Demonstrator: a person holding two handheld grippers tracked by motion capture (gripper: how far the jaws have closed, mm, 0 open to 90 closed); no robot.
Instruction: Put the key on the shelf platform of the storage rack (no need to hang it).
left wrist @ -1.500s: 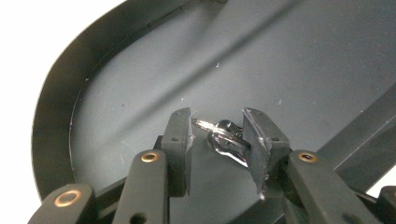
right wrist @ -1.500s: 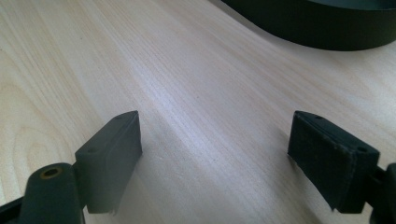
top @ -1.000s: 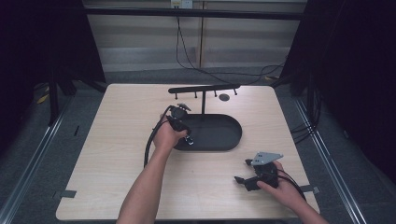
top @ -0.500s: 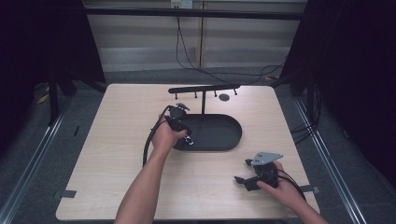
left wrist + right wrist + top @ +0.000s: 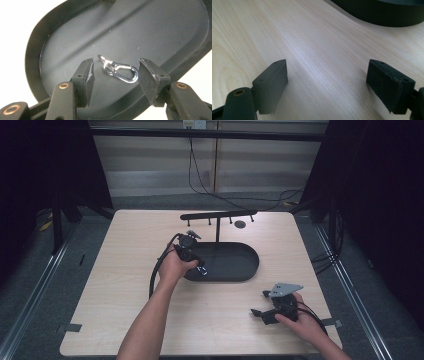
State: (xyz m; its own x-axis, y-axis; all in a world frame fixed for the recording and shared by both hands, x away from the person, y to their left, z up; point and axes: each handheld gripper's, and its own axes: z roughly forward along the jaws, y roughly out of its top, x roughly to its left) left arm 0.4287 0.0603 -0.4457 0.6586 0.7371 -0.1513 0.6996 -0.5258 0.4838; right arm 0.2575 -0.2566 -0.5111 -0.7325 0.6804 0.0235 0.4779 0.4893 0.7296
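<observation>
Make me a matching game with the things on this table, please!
Things:
1. silver clip
2. black tray
3. left hand-held gripper
4. right hand-held gripper

Places or states:
A. over bare wood, open, nothing between its jaws
B. lying flat inside the tray
C. standing on the wooden table, with a hook rack rising from it
D. over the tray, jaws just opened, the clip loose between them

Pairs: 1-B, 2-C, 3-D, 4-A

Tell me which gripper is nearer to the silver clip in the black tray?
The left gripper. Its jaws, which have just been opening, stand on both sides of the silver clip in the black tray without touching it. The right gripper rests open on the table, away from the tray.
</observation>
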